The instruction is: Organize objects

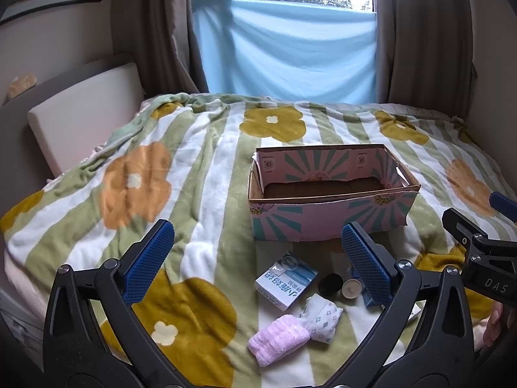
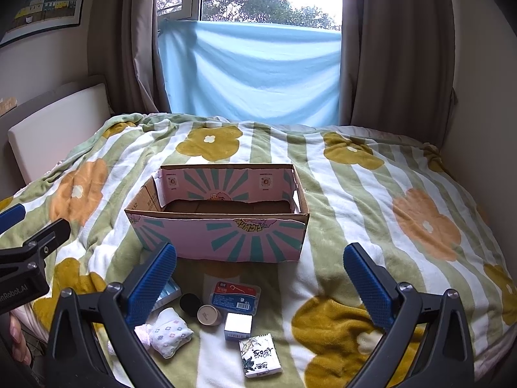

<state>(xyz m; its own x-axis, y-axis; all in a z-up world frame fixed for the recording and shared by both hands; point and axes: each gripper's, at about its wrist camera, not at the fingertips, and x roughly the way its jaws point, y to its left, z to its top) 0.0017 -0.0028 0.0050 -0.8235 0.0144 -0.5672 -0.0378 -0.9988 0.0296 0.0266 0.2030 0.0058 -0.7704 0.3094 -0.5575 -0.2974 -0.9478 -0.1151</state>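
Observation:
An open pink-and-teal cardboard box (image 1: 329, 213) (image 2: 223, 236) stands empty on the flowered blanket. In front of it lie small items: a white-and-blue carton (image 1: 284, 279), a pink rolled cloth (image 1: 278, 339), a white patterned cloth roll (image 1: 320, 318) (image 2: 169, 333), a black lid (image 1: 331, 284) (image 2: 190, 304), a beige cap (image 1: 350, 288) (image 2: 208, 314), a blue floss case (image 2: 236, 297), a small silver box (image 2: 238, 325) and a tissue pack (image 2: 260, 357). My left gripper (image 1: 255, 270) is open above the items. My right gripper (image 2: 258, 286) is open above them too.
The bed's blanket (image 1: 145, 177) (image 2: 404, 210) spreads wide around the box. A white headboard cushion (image 1: 84, 110) stands at the left. Brown curtains and a light blue sheet (image 2: 252, 74) hang at the window behind. Each gripper's side shows in the other's view (image 1: 481, 249) (image 2: 26, 258).

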